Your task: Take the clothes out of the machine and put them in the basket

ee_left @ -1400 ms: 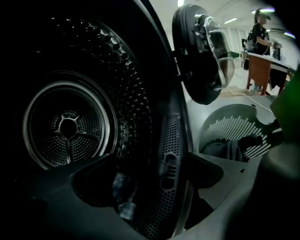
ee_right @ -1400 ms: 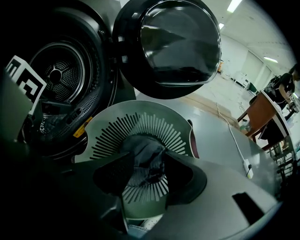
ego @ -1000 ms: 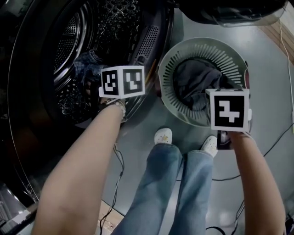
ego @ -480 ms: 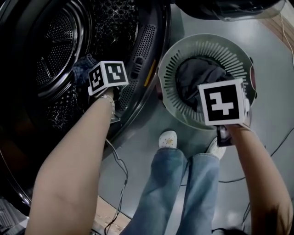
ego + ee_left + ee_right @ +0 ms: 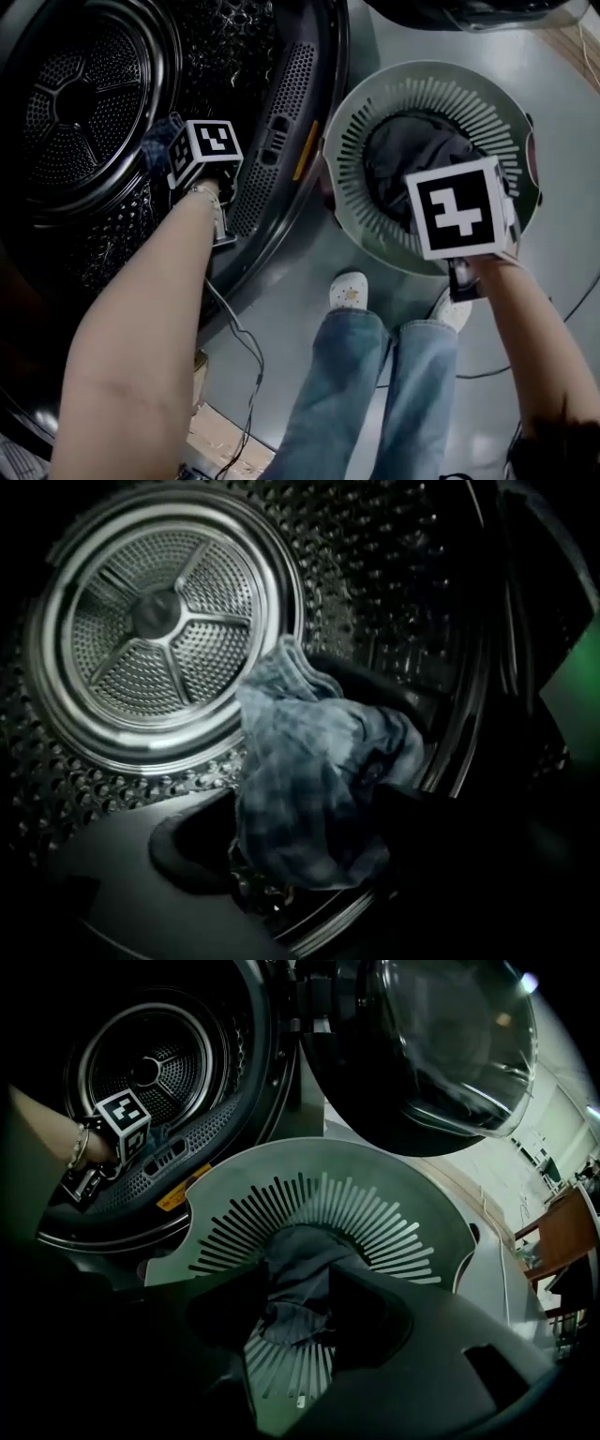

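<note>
A blue checked cloth (image 5: 309, 789) lies crumpled on the drum's lower front rim, seen in the head view as a blue cloth (image 5: 157, 145). My left gripper (image 5: 300, 860) reaches into the drum (image 5: 159, 621). Its jaws have just been opening and stand wide on either side of the cloth, not pressing it. My right gripper (image 5: 300, 1288) hangs over the round slatted basket (image 5: 375, 1213), shut on a dark grey garment (image 5: 298, 1260) that dangles into it. From the head, the left gripper (image 5: 183, 141) is at the machine's mouth and the right gripper (image 5: 445, 183) is above the basket (image 5: 375, 103).
The machine's round glass door (image 5: 422, 1044) stands open above the basket. The basket sits on the grey floor right beside the machine's front. The person's legs and white shoes (image 5: 347, 291) stand just before it. Thin cables (image 5: 239, 337) trail across the floor.
The left gripper has moved deeper into the drum, up and left in the head view, toward the blue cloth. The right gripper has sunk a little over the basket with the dark garment.
</note>
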Demonstrator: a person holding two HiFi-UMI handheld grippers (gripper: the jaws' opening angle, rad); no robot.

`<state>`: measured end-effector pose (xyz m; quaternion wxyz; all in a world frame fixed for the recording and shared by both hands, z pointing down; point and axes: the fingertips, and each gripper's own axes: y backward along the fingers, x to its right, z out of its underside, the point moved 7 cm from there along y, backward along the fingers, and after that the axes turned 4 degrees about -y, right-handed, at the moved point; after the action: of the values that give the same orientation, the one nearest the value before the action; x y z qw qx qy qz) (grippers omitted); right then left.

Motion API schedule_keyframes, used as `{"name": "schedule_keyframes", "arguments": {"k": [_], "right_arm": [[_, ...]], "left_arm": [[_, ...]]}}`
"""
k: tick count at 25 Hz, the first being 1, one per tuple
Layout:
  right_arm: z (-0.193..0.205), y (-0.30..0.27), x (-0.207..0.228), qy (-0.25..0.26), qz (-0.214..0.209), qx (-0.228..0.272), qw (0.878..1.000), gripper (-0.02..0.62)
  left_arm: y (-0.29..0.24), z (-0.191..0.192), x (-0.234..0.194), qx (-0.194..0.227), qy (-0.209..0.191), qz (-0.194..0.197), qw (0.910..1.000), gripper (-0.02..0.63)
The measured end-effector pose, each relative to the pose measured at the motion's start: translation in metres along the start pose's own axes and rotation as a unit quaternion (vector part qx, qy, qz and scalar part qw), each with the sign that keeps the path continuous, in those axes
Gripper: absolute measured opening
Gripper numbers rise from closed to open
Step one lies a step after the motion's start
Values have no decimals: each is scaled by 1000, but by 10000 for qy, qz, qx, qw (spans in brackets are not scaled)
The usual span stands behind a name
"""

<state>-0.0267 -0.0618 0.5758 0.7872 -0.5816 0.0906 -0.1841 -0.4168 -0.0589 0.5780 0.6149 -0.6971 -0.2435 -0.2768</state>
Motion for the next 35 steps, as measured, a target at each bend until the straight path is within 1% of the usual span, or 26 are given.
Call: {"name": "schedule_keyframes", "arguments": {"k": [3,4,5,6,7,9,10,12,15,17,19,23,27,29,31,33,35], "right_arm": [[1,-2,1,69,40,8,10000,202],[2,-3,2,44,40,-10,10000,202],[3,-3,2,-5,16,-24,10000,202],[4,-3,2,-67,-28,-24,10000,202],[3,-4,1,-126,-76,-13,9999,202],[3,-4,0,-180,-128,-9,9998,202],[3,-4,0,-171,-120,-25,9998,201],[4,-1,1,-170,-81,-91,9998,199],[9,12,-3,-311,-212,-167,9992,196],[12,23,-1,-318,-212,-144,9992,194],[15,34,7,-319,-83,-104,9994,192],[21,61,22,-507,32,-78,9987,186],[20,92,33,-542,101,-16,9985,183],[21,107,39,-539,157,20,9984,181],[24,120,45,-576,216,-12,9981,179],[29,130,48,-599,278,-97,9978,178],[29,137,48,-550,293,-70,9980,176]], "left_arm": [[-2,1,1,-163,-16,144,9998,395],[0,2,2,-202,-3,137,9997,329],[0,4,2,-257,12,111,9996,231],[0,6,1,-320,40,99,9994,113],[-1,7,1,-363,87,123,9992,45],[-2,9,0,-315,218,160,9991,37],[-1,8,-1,-211,277,97,9993,35],[8,2,-2,106,302,-156,9994,35],[34,-10,-1,634,48,-442,9970,35],[53,-19,2,940,-68,-481,9944,35],[70,-23,8,1161,-59,-399,9924,35],[104,-13,17,1344,128,-108,9908,35],[141,-6,25,1650,-82,71,9862,35],[160,-1,30,1763,-133,226,9840,35],[181,2,36,1912,-143,434,9805,35],[202,4,44,2129,-206,677,9745,35],[219,7,49,2312,-312,871,9685,35]]}}
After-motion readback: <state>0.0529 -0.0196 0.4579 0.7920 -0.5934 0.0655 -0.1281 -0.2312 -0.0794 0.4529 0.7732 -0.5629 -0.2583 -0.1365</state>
